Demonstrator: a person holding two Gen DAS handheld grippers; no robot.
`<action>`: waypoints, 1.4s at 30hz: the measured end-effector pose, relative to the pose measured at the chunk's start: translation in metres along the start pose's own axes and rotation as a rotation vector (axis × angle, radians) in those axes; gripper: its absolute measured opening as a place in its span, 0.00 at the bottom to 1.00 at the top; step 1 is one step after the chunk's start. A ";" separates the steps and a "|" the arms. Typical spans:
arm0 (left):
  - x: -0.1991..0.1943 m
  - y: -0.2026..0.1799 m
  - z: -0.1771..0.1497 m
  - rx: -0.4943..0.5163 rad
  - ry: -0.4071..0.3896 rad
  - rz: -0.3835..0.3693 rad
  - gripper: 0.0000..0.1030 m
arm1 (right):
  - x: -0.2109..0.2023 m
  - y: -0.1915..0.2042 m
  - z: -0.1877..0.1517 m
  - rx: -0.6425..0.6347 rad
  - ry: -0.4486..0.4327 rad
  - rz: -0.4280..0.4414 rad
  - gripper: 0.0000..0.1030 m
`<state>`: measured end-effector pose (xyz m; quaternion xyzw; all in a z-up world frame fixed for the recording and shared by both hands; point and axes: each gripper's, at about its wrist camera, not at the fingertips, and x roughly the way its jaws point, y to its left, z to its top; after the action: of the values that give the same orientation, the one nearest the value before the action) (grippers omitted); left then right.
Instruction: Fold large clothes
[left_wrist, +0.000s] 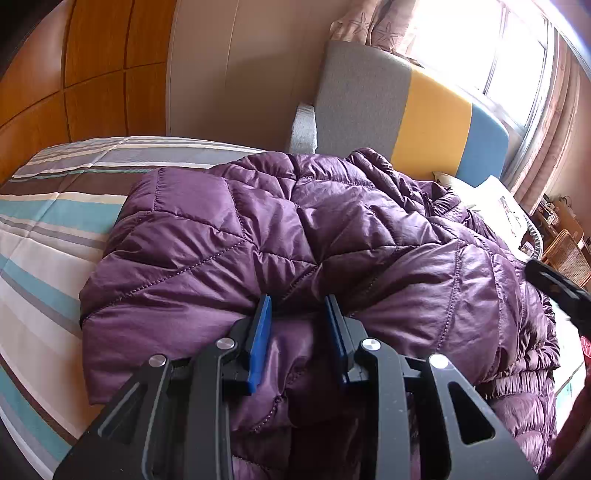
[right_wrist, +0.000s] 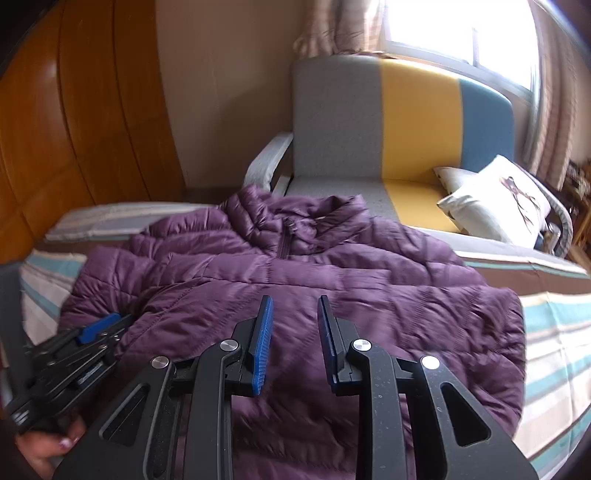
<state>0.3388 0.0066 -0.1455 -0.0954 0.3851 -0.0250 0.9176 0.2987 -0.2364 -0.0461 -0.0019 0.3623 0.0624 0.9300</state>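
Glossy purple quilted jacket (right_wrist: 295, 280), rumpled, zipper closed.

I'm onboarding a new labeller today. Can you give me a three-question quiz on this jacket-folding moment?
1. True or false: the purple jacket lies on a striped bedspread.
2. Which gripper has jacket fabric between its fingers: A) left gripper, B) right gripper?
3. Fill in: the white cushion sits on the ____.

Key: 1 true; 2 A, the right one hangs open above the jacket; 3 sofa.
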 end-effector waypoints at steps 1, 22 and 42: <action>-0.001 0.000 0.000 -0.001 0.000 -0.001 0.28 | 0.007 0.003 0.000 -0.004 0.017 -0.012 0.24; 0.019 -0.003 0.010 0.074 0.042 0.165 0.43 | 0.045 -0.023 -0.038 0.016 0.097 -0.146 0.24; -0.067 0.029 -0.053 0.032 -0.005 0.092 0.95 | -0.041 -0.013 -0.058 0.029 0.045 -0.112 0.48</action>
<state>0.2531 0.0351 -0.1408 -0.0627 0.3864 0.0113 0.9201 0.2315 -0.2567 -0.0617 -0.0102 0.3835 0.0049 0.9235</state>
